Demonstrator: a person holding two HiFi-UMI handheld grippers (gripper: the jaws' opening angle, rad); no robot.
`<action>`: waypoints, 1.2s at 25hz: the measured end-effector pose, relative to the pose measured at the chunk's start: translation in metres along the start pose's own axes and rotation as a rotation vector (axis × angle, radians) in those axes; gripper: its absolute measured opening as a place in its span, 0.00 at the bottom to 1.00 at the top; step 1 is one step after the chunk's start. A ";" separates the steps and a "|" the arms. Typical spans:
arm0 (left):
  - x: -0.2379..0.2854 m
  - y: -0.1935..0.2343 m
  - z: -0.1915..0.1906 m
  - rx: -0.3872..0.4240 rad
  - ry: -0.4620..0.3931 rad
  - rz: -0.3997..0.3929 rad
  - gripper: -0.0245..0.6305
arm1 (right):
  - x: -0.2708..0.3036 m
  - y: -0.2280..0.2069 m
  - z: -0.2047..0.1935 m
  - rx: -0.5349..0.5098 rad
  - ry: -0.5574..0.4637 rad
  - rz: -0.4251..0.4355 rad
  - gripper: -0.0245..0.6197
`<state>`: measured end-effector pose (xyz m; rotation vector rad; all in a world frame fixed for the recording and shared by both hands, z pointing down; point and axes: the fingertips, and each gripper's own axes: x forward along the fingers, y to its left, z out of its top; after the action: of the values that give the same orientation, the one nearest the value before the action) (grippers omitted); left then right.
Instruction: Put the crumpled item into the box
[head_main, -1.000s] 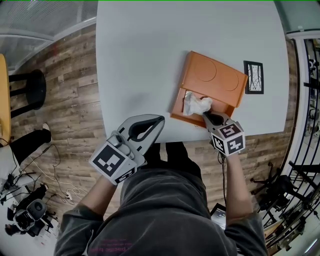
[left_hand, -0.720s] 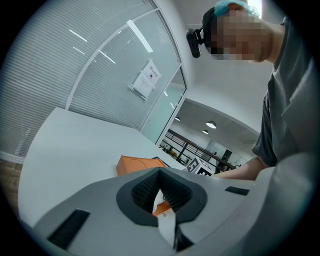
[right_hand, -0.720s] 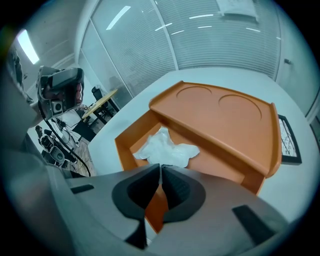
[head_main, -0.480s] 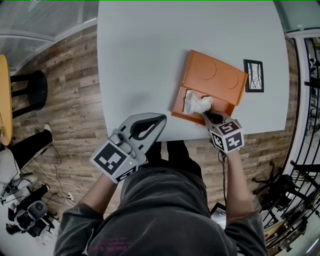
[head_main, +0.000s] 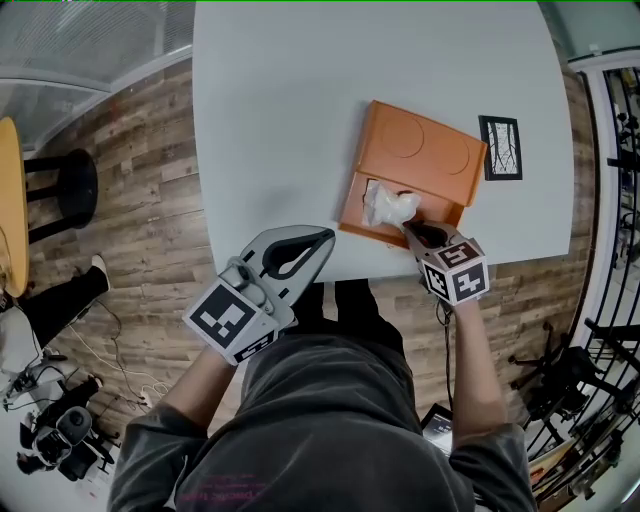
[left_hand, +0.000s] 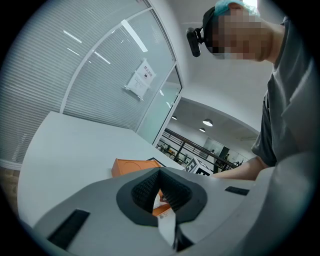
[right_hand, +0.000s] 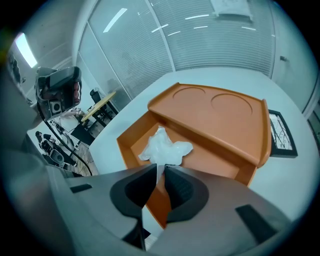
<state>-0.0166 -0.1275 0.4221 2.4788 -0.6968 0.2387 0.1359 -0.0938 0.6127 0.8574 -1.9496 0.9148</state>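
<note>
An orange box (head_main: 420, 160) lies on the white table (head_main: 280, 110) near its front edge, with its open compartment facing me. The crumpled white tissue (head_main: 390, 207) hangs over that compartment, touching or just above its floor. My right gripper (head_main: 413, 230) is shut on the tissue's near end. In the right gripper view the tissue (right_hand: 165, 149) spreads out just beyond the right gripper (right_hand: 161, 172), inside the box (right_hand: 220, 115). My left gripper (head_main: 325, 236) hovers at the table's front edge, left of the box, shut and holding nothing. The left gripper view shows the box (left_hand: 131, 166) past the left gripper (left_hand: 160, 175).
A small black-framed card (head_main: 499, 147) lies on the table right of the box and also shows as the card (right_hand: 281, 132). Wooden floor surrounds the table. A black stool (head_main: 60, 185) and cables stand to the left, racks and gear to the right.
Both grippers stay in nearly the same places, the right one still holding the tissue over the box's compartment. Only the head camera has shifted slightly.
</note>
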 end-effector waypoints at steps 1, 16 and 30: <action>0.000 -0.002 0.001 0.004 0.000 -0.002 0.06 | -0.003 0.000 0.001 0.001 -0.006 -0.002 0.12; 0.005 -0.028 0.029 0.083 -0.016 -0.033 0.06 | -0.059 0.003 0.029 -0.009 -0.168 -0.056 0.12; 0.006 -0.050 0.057 0.159 -0.038 -0.057 0.06 | -0.121 0.023 0.073 -0.053 -0.354 -0.092 0.12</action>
<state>0.0163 -0.1262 0.3532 2.6570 -0.6437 0.2340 0.1448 -0.1141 0.4715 1.1282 -2.2013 0.6882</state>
